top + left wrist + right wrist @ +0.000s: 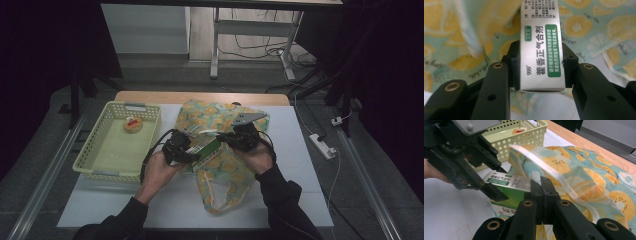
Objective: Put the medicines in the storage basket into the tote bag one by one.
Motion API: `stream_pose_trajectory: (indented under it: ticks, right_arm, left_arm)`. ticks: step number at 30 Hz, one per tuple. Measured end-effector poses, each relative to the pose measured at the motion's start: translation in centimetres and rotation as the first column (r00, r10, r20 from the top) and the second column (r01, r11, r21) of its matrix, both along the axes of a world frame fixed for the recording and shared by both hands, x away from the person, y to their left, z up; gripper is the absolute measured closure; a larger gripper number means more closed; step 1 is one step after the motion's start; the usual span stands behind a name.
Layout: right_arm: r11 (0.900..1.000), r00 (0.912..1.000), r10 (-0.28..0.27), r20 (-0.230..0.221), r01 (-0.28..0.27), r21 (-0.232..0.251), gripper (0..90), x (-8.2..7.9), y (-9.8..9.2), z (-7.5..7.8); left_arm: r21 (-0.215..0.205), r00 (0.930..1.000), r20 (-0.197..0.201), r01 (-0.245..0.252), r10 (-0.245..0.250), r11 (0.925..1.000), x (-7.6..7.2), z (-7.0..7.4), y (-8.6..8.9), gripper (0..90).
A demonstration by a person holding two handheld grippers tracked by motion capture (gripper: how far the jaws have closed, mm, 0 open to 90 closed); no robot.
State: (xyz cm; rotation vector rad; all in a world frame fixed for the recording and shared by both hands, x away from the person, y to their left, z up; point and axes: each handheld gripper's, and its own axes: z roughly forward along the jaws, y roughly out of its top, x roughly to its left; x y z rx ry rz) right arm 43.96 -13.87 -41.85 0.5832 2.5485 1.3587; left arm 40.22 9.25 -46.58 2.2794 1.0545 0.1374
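Note:
A white and green medicine box [540, 50] with printed text sits between the pads of my left gripper [540, 63], which is shut on its two long sides. In the high view, that gripper [194, 150] holds the box [206, 148] at mid-table, over a teal cloth bag [225, 167] printed with orange fruit slices. My right gripper [543, 185] has its jaws pressed together on the bag's raised edge [564, 177], just beside the box [509, 182]. A translucent strap [554, 167] arcs above it. The two grippers face each other closely.
A pale yellow perforated basket [100, 150] stands at the left of the white board [300, 165], with a small round snack [133, 124] inside. The wooden table edge [200, 97] runs along the back. Cables and a power strip [322, 145] lie on the floor to the right.

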Motion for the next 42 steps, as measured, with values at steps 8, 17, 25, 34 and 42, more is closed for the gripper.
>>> stream_pose_trajectory:
  ticks: [8, 17, 25, 34, 42]
  right_arm:
    - [1.0, 0.9999, 0.003, -0.011, -0.003, -0.004, 89.3, 0.1, 0.0, -0.2]
    - [1.0, 0.9999, 0.001, -0.016, -0.001, -0.004, 89.3, 0.2, 0.0, -0.4]
    - [1.0, 0.9998, 0.001, -0.02, -0.001, -0.012, 89.4, 0.2, 0.1, -0.5]
    - [1.0, 0.9996, -0.004, -0.028, 0.004, -0.017, 89.3, 0.4, 0.0, -0.7]
    - [1.0, 0.9991, -0.019, -0.037, 0.019, -0.02, 89.3, 0.8, -0.3, -1.0]
  left_arm:
    - [-0.002, 0.9996, 0.017, -0.02, 0.02, 0.9998, 1.6, 0.2, -1.0, 61.5]
    - [-0.013, 0.9978, 0.044, -0.048, 0.049, 0.9987, 3.5, 0.4, -1.8, 61.5]
    - [-0.003, 0.9942, 0.076, -0.076, 0.076, 0.9971, 4.8, 0.2, -2.4, 61.4]
    - [-0.005, 0.9935, 0.08, -0.081, 0.082, 0.9967, 6.0, -0.9, -2.6, 61.1]
    - [-0.049, 0.9922, 0.103, -0.066, 0.071, 0.9966, 5.7, -0.7, -2.0, 45.1]
